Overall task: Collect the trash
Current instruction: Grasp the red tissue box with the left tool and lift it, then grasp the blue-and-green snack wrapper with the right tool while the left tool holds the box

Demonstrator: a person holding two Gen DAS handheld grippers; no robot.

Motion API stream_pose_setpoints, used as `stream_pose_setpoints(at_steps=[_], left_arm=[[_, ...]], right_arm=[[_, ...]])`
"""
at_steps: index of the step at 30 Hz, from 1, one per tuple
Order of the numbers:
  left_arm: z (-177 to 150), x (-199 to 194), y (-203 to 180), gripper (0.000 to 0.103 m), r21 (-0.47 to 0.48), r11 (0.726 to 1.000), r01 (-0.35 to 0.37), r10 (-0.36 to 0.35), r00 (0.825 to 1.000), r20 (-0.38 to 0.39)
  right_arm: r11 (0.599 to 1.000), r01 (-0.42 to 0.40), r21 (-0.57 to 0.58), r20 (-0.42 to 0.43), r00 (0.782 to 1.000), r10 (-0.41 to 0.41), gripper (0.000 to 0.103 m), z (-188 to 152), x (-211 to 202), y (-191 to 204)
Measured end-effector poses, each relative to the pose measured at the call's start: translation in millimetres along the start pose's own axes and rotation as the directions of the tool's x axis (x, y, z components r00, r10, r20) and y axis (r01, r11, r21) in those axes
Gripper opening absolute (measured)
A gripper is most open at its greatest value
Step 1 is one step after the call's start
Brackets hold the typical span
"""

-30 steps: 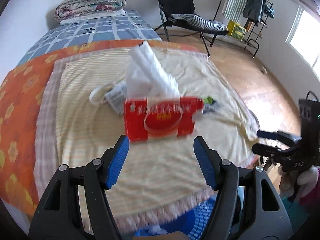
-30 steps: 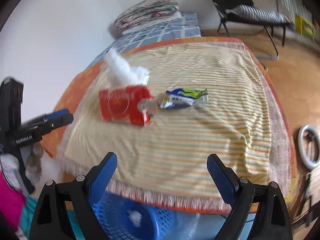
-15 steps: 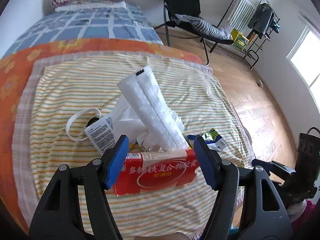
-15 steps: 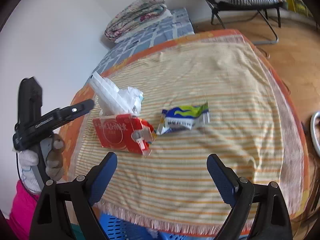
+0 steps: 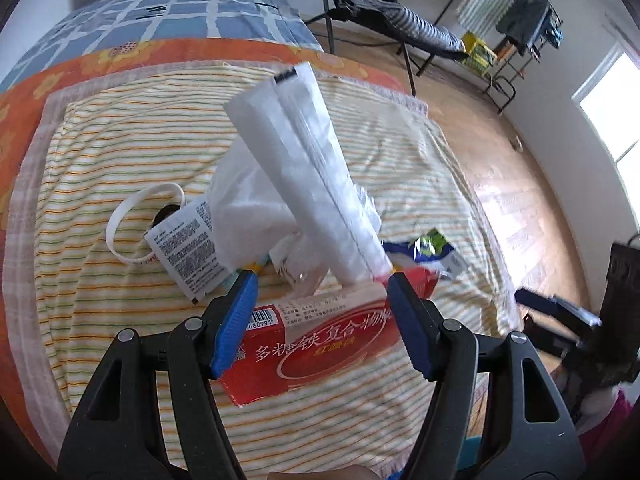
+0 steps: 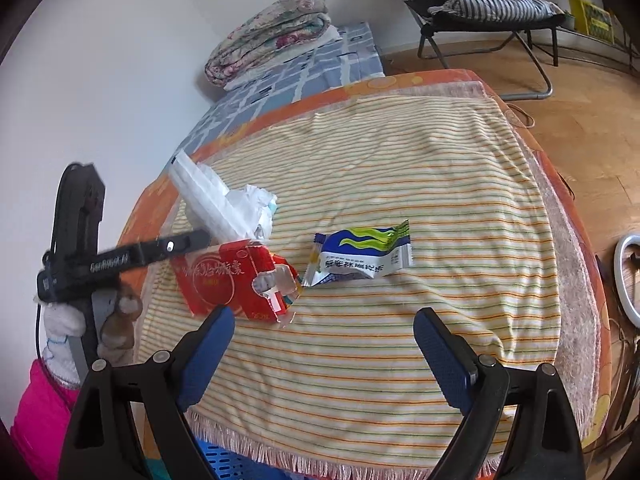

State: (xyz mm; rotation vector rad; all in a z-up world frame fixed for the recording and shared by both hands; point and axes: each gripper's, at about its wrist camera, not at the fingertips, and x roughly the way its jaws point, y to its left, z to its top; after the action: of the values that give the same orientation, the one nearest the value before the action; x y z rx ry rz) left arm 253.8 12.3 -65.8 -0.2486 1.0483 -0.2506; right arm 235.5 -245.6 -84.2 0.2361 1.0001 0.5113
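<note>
Striped blanket (image 5: 100, 184); left claw (image 5: 320, 276) seemingly straddles red box (image 5: 312, 348).

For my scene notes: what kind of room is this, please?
Most likely a bedroom in a home. A bed under a striped blanket fills the view, a folded floral quilt lies at its far end, and a folding chair stands on the wooden floor.

Left wrist view hovers close over the red box (image 5: 316, 354); right view shares it from farther right.
</note>
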Motion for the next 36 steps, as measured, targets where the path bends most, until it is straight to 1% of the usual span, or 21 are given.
stream_pose_setpoints(at_steps=[3,6,9,13,16,17,20,22,23,25,27,31,33,36], left_arm=[[-8.0,-4.8,-6.4,0.069,0.044,0.999,0.017,-0.016,1.000,-0.020],[-16.7,-8.2,-12.2,0.069,0.078,0.997,0.009,-0.006,1.000,-0.030],[-27.7,-9.4,-21.6,0.069,0.142,0.989,-0.028,0.033,0.999,-0.033],[-41.5,-6.0,-34.8,0.069,0.229,0.971,-0.073,0.084,0.996,-0.039],[-50.5,-0.5,-42.9,0.068,0.276,0.956,-0.103,0.120,0.992,-0.046],[-53.5,1.7,-45.9,0.067,0.293,0.950,-0.112,0.132,0.990,-0.049],[-57.8,6.9,-51.1,0.058,0.332,0.934,-0.132,0.157,0.986,-0.050],[-60.8,9.1,-52.9,0.045,0.344,0.929,-0.137,0.165,0.985,-0.054],[-61.6,10.0,-53.1,0.042,0.347,0.928,-0.140,0.170,0.984,-0.058],[-64.1,11.8,-53.2,0.031,0.356,0.923,-0.147,0.179,0.982,-0.058],[-66.4,12.2,-53.5,0.030,0.367,0.916,-0.162,0.192,0.980,-0.048],[-66.7,10.2,-50.1,0.027,0.357,0.919,-0.168,0.194,0.980,-0.040],[-65.1,9.0,-46.7,0.026,0.340,0.925,-0.168,0.192,0.981,-0.039],[-61.7,6.5,-38.7,0.024,0.306,0.936,-0.173,0.192,0.981,-0.032]], right_arm=[[1.000,0.005,0.011,0.002,1.000,-0.005,0.093,0.3,-0.5,-3.1],[1.000,0.009,0.013,-0.004,1.000,-0.009,0.093,-0.5,1.1,-4.7],[1.000,0.013,0.012,-0.009,1.000,-0.013,0.093,-1.4,2.2,-4.9],[1.000,0.015,0.010,-0.010,1.000,-0.015,0.093,-1.3,3.0,-4.4],[1.000,0.016,0.011,-0.012,1.000,-0.015,0.093,-1.3,3.9,-4.6],[1.000,0.015,0.013,-0.013,1.000,-0.015,0.093,-1.1,4.5,-5.6],[0.999,0.007,0.048,-0.025,1.000,-0.005,0.093,2.3,10.0,-12.6],[0.995,-0.009,0.097,-0.038,0.999,0.013,0.092,5.6,16.2,-21.2],[0.991,-0.020,0.132,-0.045,0.999,0.026,0.092,7.4,20.0,-27.2],[0.980,-0.037,0.196,-0.056,0.997,0.049,0.090,10.2,27.1,-36.1],[0.967,-0.051,0.248,-0.068,0.995,0.070,0.087,11.9,35.1,-42.2],[0.946,-0.071,0.317,-0.096,0.990,0.106,0.081,14.5,55.2,-48.3],[0.945,-0.060,0.323,-0.101,0.990,0.097,0.078,16.3,62.6,-48.0],[0.949,-0.032,0.314,-0.090,0.994,0.063,0.078,23.2,69.2,-49.9]])
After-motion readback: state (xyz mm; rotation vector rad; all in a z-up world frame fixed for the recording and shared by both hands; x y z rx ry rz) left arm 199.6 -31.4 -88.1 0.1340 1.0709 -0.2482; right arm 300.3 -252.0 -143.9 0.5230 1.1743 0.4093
